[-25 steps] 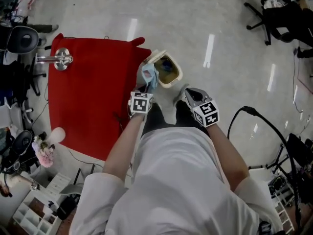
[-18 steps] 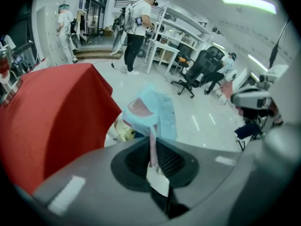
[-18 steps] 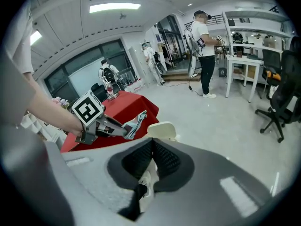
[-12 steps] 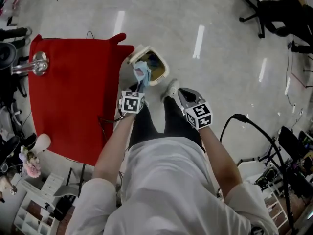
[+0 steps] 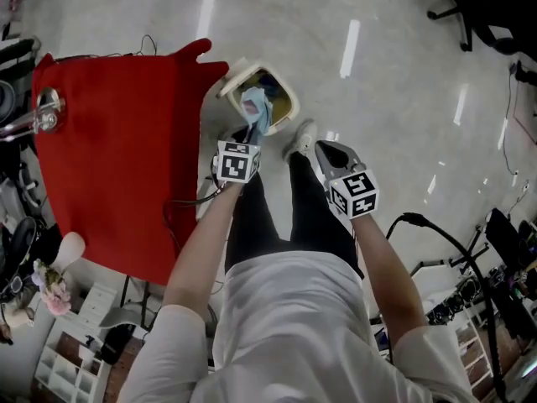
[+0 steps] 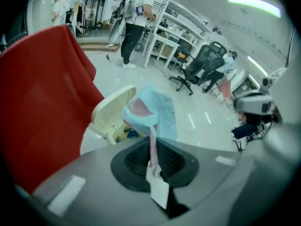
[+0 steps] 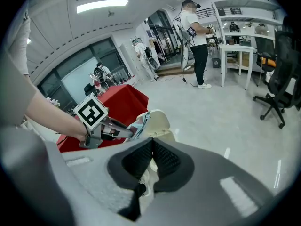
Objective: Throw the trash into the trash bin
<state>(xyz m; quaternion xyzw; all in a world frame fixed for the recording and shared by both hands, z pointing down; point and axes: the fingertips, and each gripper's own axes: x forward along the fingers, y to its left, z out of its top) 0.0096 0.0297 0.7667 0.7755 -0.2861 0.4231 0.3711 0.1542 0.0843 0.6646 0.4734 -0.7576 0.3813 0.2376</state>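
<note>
We see the left gripper (image 5: 251,131) closed tight on the trash (image 5: 256,107), a crumpled wad of pale blue and pink material. In the left gripper view a thin pink strip of it runs down between the dark ribbed pads (image 6: 134,161), which press on it from both sides. The bulk of the wad stands out beyond the tips.

In the head view the trash sits a little above the centre of the frame, over the open mouth of the trash bin (image 5: 239,74). This is a small cream bin standing on the floor (image 5: 377,74) with its lid swung up. We cannot tell whether the wad touches the rim. Dark and yellowish contents show inside. The bin stands just beside the right edge of the desk (image 5: 117,141), which fills the left of the frame under a red cover.

The right gripper (image 5: 324,149) is right of centre, near the bin but apart from it, and points down at the floor. Its own view shows its jaws brought together at the tips with nothing held between them. Just left of it in the head view is a white shoe (image 5: 299,138).

At the top of the left gripper view another person (image 6: 136,22) stands by white shelving (image 6: 164,32), with an office chair (image 6: 202,65) to the right.
</note>
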